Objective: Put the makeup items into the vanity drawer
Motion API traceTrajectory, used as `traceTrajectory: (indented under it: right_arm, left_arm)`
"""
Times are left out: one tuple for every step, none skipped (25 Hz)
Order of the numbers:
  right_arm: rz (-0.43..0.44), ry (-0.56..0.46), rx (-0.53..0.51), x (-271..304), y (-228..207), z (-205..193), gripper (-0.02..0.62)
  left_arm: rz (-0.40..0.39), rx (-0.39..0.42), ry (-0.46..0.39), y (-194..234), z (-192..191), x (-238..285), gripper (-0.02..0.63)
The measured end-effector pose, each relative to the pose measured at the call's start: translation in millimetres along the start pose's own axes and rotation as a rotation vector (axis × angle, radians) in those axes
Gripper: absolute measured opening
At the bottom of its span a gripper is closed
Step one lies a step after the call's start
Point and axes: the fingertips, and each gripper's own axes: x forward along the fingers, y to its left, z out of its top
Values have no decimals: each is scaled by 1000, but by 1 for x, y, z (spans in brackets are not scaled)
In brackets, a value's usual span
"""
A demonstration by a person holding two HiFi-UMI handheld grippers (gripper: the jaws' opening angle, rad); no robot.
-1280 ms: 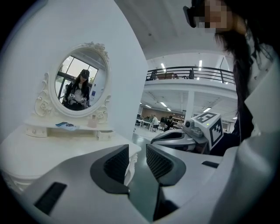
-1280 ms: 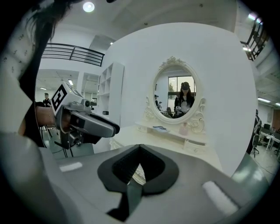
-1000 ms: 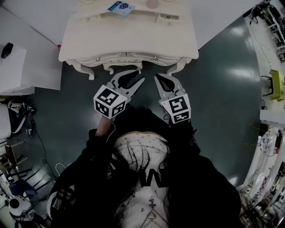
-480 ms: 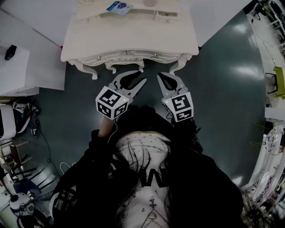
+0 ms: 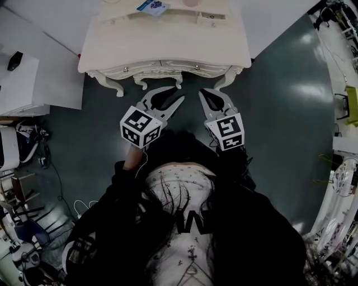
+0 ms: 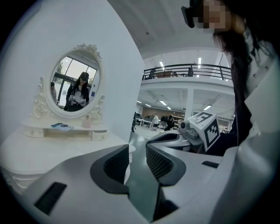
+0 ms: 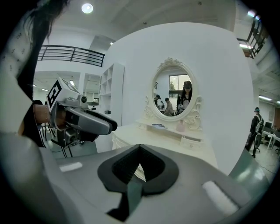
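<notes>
Dark green floor (image 5: 279, 128) stretches under a cream vanity (image 5: 168, 42) that stands against a white wall (image 7: 218, 78). Its long side runs left to right across the top of the head view. Two drawer fronts (image 5: 159, 67) sit side by side along the near edge, both shut, each with a small knob.

On the raised back shelf a blue-and-white packet (image 5: 151, 6) lies flat, turned a little askew; its print is too small to read. A pink bottle (image 6: 86, 121) stands upright beside it, just under the oval mirror (image 6: 76, 81). A small box (image 5: 211, 18) with its own little drawer sits on the tabletop below the shelf. The mirror reflects the person holding both tools.

The left gripper (image 5: 178, 94) hangs over the floor in front of the vanity, near the drawers but clear of them. It points up and to the right in the head view. Its jaws stand apart with only floor showing through the gap.

The right gripper (image 5: 202, 92) is just beside it and aims at the vanity too. Its jaws meet at the tips, with nothing between them.

Each tool carries a marker cube (image 5: 140, 127) printed with black-and-white square patterns, no letters.
</notes>
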Motion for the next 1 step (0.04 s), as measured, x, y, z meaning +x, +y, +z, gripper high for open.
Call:
traceTrajectory:
  right_arm:
    - [1, 0, -2, 1, 0, 0, 9]
  left_arm:
    - [4, 0, -2, 2, 0, -1, 123]
